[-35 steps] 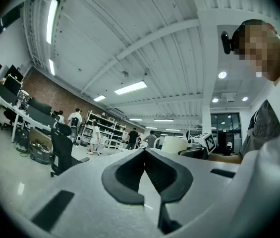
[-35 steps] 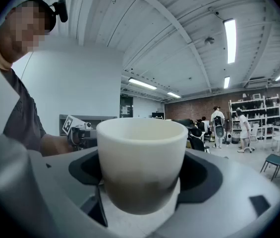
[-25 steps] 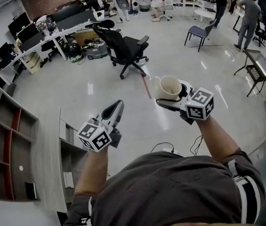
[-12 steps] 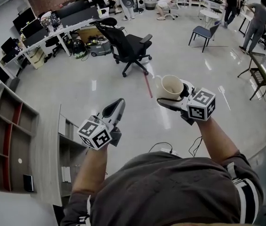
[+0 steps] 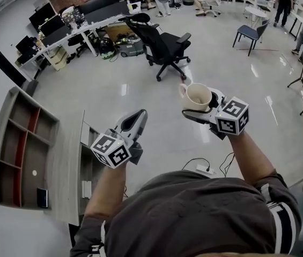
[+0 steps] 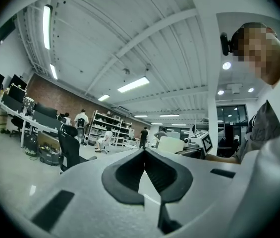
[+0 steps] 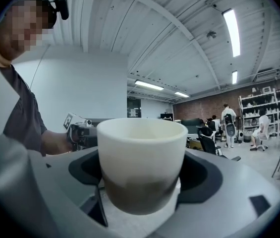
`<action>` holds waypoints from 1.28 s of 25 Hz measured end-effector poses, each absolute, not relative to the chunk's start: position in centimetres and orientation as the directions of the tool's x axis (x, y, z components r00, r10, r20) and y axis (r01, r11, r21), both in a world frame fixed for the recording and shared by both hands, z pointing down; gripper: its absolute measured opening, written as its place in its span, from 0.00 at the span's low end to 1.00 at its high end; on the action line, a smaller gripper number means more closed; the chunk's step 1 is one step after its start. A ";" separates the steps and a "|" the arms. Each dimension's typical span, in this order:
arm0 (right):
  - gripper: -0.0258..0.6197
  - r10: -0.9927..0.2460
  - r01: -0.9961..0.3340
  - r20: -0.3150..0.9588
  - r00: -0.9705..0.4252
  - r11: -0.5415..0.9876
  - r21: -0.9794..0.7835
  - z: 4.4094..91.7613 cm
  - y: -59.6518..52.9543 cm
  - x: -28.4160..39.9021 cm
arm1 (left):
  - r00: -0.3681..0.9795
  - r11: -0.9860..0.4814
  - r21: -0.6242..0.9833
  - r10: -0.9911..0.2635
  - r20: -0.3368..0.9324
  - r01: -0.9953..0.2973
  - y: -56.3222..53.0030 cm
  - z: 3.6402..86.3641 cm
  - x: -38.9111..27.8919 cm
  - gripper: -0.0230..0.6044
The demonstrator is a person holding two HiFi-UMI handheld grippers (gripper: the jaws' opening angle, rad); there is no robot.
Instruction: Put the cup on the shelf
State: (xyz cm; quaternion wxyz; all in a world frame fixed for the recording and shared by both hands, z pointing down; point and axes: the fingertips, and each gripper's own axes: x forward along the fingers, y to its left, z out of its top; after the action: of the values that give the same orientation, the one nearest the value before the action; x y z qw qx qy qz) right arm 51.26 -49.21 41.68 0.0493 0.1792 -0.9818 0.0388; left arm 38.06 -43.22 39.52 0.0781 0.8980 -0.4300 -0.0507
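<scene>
The cup is held upright in the air, well to the right of the shelf. Its long axis is vertical, its mouth faces up, and its handle is turned toward the shelf's side. Its pale inside looks empty. The right gripper clasps the cup's lower body between its jaws. The left gripper, between the cup and the shelf, has its jaws pressed together on nothing. A small dark thing lies in one shelf compartment. A black office chair stands beyond the cup, far from the shelf.
</scene>
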 end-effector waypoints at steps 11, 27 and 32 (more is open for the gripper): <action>0.70 -0.357 -0.361 0.139 -0.924 0.932 -0.007 41.8 -46.8 28.1 | 0.626 -0.632 0.179 -0.774 -0.093 -0.754 -40.4 40.6 14.0 0.03; 0.70 -0.378 -0.384 0.128 -0.917 0.923 -0.028 37.4 -37.9 -6.6 | 0.626 -0.624 0.152 -0.779 -0.046 -0.766 -31.7 39.2 -21.7 0.03; 0.70 -0.379 -0.385 0.135 -0.915 0.923 -0.021 37.3 -37.1 -8.0 | 0.624 -0.624 0.172 -0.779 -0.059 -0.762 -31.0 39.3 -23.4 0.03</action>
State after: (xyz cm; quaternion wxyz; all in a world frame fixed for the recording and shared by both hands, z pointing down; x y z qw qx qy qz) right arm -7.96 -37.11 37.28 0.0643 0.1953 -0.9784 0.0236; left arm -23.39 -30.97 39.26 0.0652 0.8988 -0.4287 -0.0642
